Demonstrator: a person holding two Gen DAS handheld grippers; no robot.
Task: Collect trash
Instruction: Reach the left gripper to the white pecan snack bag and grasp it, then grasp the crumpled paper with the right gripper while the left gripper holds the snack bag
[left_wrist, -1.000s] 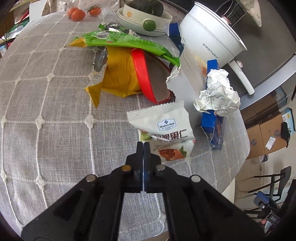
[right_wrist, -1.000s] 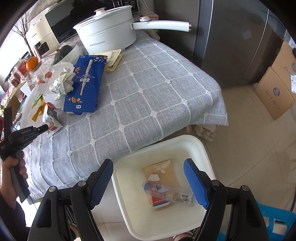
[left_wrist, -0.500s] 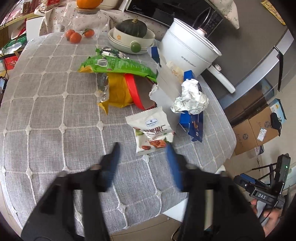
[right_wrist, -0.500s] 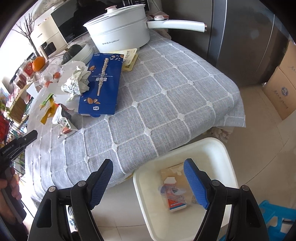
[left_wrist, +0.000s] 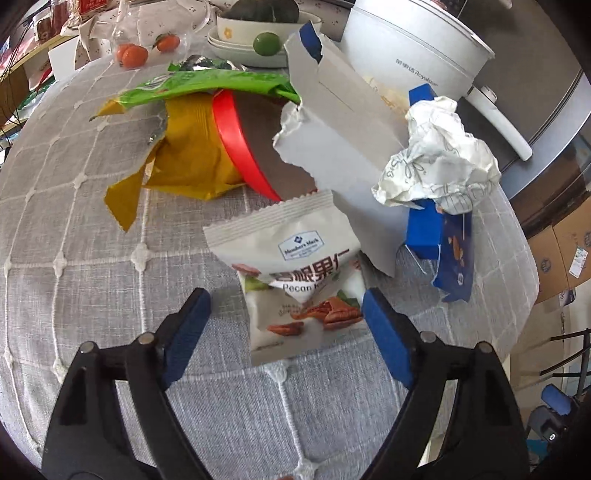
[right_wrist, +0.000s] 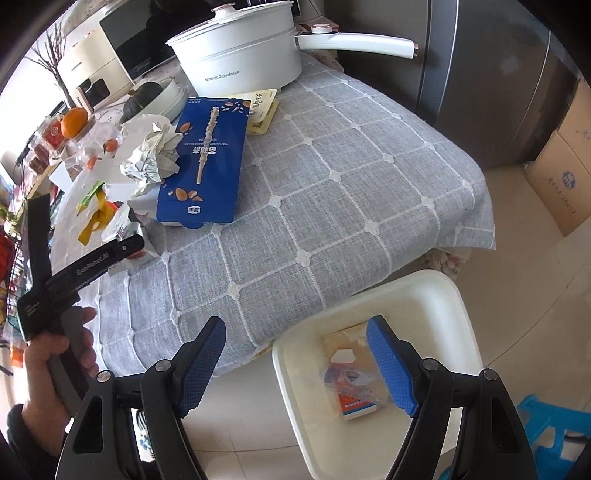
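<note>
My left gripper (left_wrist: 286, 314) is open, its blue fingers on either side of the near end of a white pecan snack packet (left_wrist: 291, 273) lying on the grey tablecloth. Behind the packet lie a torn grey carton (left_wrist: 340, 140), a crumpled paper ball (left_wrist: 436, 166), a blue snack box (left_wrist: 439, 236), a yellow wrapper (left_wrist: 184, 162), a red lid (left_wrist: 236, 144) and a green bag (left_wrist: 214, 83). My right gripper (right_wrist: 295, 363) is open and empty beyond the table's edge, over a white bin (right_wrist: 424, 295) that holds some wrappers (right_wrist: 351, 380). The left gripper (right_wrist: 110, 254) shows there too.
A white electric pot (right_wrist: 240, 62) with a long handle stands at the table's back. A bowl with a squash (left_wrist: 258, 18), small oranges (left_wrist: 131, 55) and a microwave (right_wrist: 125, 40) are behind the trash. Cardboard boxes (right_wrist: 561, 177) and a blue stool (right_wrist: 546, 421) stand on the floor.
My left gripper has opened from shut and moved in close, so its fingers now flank the pecan packet. My right gripper stayed open and shifted slightly over the bin.
</note>
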